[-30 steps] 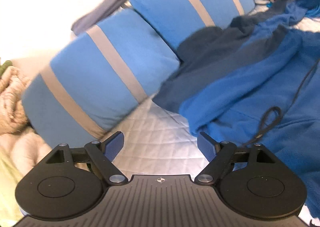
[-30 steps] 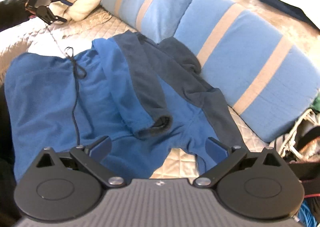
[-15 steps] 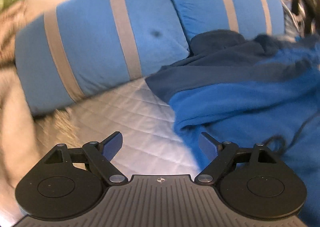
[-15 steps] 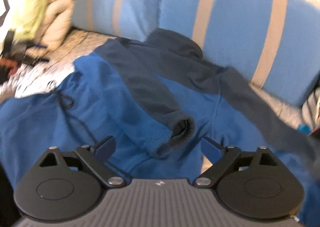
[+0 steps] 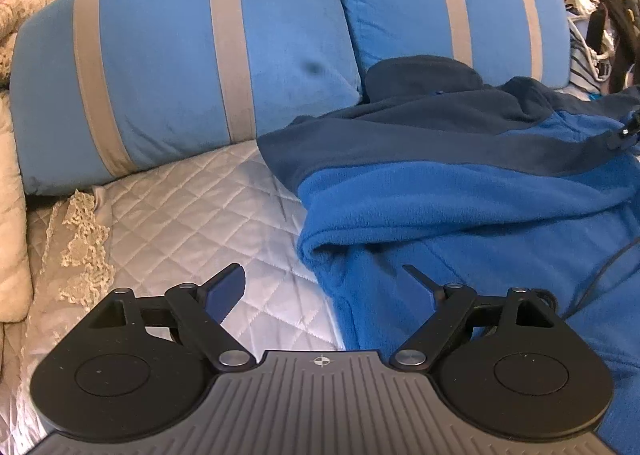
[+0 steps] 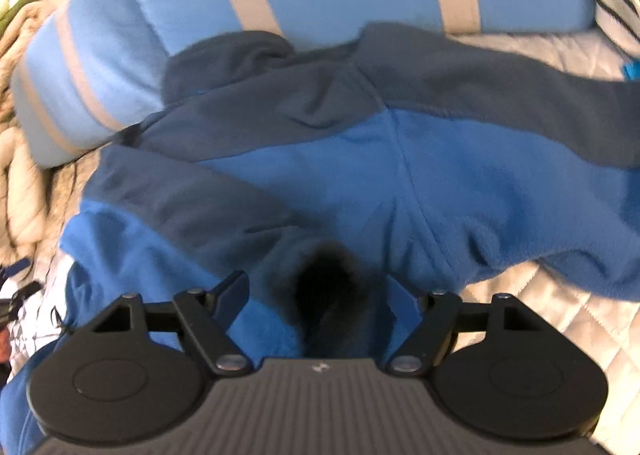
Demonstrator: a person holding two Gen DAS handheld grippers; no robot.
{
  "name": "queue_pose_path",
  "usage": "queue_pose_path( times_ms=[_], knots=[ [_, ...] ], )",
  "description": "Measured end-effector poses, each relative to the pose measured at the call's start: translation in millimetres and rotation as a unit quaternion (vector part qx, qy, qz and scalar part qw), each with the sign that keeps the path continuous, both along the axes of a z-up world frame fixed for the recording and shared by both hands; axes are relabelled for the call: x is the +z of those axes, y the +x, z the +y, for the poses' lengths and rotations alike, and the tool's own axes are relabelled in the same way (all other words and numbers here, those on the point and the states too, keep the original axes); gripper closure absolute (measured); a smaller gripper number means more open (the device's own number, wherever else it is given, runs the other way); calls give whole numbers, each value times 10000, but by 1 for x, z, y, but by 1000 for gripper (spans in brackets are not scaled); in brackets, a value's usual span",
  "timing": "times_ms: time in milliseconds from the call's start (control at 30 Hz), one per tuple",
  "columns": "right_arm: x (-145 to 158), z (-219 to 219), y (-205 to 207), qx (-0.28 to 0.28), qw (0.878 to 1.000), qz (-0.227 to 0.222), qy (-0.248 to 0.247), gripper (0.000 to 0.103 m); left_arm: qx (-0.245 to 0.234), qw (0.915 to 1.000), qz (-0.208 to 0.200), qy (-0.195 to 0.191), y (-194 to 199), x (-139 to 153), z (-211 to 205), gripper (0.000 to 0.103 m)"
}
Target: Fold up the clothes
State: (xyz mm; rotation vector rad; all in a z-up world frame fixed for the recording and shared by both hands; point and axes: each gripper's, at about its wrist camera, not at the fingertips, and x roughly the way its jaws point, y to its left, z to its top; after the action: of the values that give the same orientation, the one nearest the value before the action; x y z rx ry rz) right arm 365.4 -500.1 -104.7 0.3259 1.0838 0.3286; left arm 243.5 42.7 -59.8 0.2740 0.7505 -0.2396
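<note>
Fleece jacket [image 5: 460,207] is what you have spread across the quilted bedspread [image 5: 180,215], its navy collar end lying against the striped blue pillows [image 5: 180,67] and the brighter blue body running away from them. Use those pillows as your landmark.

Your left gripper [image 5: 322,287] hangs on the side of the jacket away from the pillows, over its folded bright-blue edge. Its jaws stand wide apart with nothing between them: one finger is over bare bedspread, the other over fleece. Whether either finger touches the cloth, you cannot tell.

Your right gripper [image 6: 318,295] also faces the pillows, from across the jacket [image 6: 360,175]. The sleeve cuff [image 6: 328,287], a dark round opening, sits right between its fingers, which are spread to either side of it and not closed on it. This view is blurred, so contact with the cuff cannot be judged.

A black drawstring [image 5: 600,275] trails over the jacket's body on the far side from the pillows. Cream blankets [image 5: 16,215] are heaped at the end of the pillow row.
</note>
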Motion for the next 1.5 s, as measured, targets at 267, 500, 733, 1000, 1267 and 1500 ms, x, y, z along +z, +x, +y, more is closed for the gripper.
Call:
queue_pose_path(
  times_ms=[267,500,733,1000,1267,1500],
  knots=[
    [-17,-7,-6,-339,9989,103,298,88,256,9997,18,-42,-1,-5,5,19],
    [0,-21,-17,-466,9987,-79,209,90,744,9939,57,-810,6,-5,24,19],
    [0,-18,-14,-531,9986,-44,-11,85,1587,9590,268,-2333,29,-18,60,19],
    [27,-1,-9,-433,9963,-215,-718,24,2140,8982,737,-3768,61,-49,88,19],
    [66,59,-10,284,9857,-984,-1339,13,2050,8720,812,-4370,74,-69,83,20],
    [87,140,0,961,9685,-1548,-1695,3,1942,8735,662,-4415,72,-77,74,56]
  ],
)
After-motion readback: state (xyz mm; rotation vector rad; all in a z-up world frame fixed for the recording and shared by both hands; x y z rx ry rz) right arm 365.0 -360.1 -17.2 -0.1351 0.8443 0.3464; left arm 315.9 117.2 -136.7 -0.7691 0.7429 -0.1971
